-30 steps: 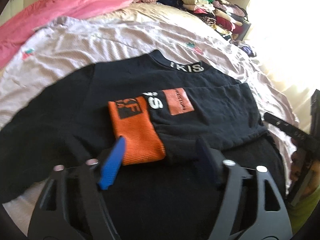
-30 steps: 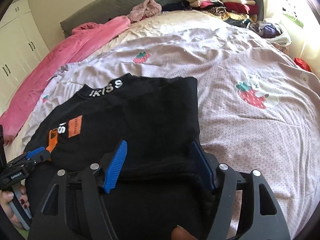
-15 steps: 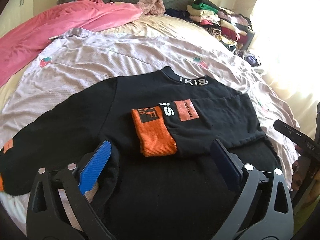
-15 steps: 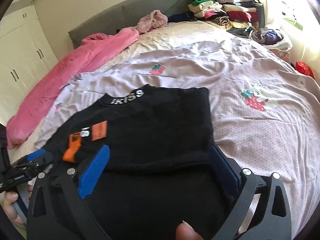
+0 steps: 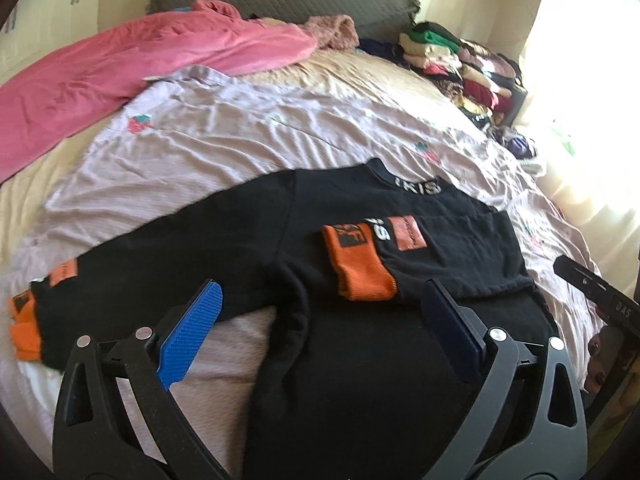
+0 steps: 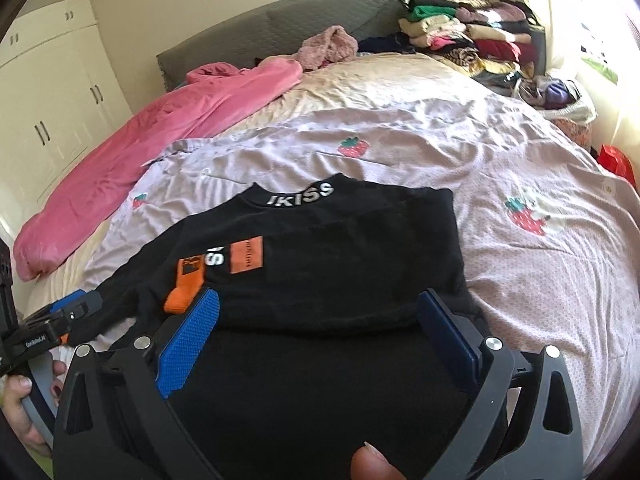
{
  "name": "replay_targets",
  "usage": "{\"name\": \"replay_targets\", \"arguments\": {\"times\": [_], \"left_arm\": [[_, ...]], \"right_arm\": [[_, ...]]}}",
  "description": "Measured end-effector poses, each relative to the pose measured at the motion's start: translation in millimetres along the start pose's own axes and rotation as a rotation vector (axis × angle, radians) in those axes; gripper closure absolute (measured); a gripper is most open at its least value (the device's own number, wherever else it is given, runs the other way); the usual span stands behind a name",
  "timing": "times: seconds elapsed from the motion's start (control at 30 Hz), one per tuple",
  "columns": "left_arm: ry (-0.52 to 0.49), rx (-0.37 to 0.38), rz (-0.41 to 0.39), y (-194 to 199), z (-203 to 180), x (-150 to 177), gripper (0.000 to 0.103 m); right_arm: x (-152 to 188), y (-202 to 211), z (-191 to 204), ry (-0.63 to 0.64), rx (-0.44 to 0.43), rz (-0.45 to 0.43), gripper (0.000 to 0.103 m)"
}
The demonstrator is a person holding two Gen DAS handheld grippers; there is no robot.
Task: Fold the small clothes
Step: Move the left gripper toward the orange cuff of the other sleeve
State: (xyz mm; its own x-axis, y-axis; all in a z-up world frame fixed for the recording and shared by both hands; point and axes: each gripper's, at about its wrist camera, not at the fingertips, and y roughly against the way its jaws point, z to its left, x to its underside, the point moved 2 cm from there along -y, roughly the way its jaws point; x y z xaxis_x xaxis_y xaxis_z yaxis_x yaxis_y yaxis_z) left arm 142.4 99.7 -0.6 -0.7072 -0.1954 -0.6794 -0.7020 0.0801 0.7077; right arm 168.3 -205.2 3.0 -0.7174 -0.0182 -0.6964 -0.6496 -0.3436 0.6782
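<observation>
Black sweatshirt point(image 5: 360, 360), partly folded, on bed.
Nearest: left gripper point(image 5: 320, 312) and right gripper point(image 6: 316, 320), both spread wide, holding nothing, above its lower hem. One orange-cuffed sleeve point(image 5: 360, 268) folded across the chest; the other sleeve point(image 5: 120, 280) outstretched. Under it a lilac strawberry-print sheet point(image 6: 520, 160); farther off a pink blanket point(image 5: 120, 68) and stacked clothes point(image 6: 460, 36).

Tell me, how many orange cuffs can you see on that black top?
2. One orange cuff lies on the black top's chest, its sleeve folded across. The other cuff ends the sleeve spread out to the left on the bed.
</observation>
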Motion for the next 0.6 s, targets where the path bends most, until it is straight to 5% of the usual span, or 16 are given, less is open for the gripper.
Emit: {"name": "replay_targets", "arguments": {"times": [0.6], "left_arm": [[0.124,-0.191,-0.137,53.9,77.9,-2.3,0.010]], "right_arm": [[-16.2,16.6,84.6,0.131,-0.068,-0.045,0.004]]}}
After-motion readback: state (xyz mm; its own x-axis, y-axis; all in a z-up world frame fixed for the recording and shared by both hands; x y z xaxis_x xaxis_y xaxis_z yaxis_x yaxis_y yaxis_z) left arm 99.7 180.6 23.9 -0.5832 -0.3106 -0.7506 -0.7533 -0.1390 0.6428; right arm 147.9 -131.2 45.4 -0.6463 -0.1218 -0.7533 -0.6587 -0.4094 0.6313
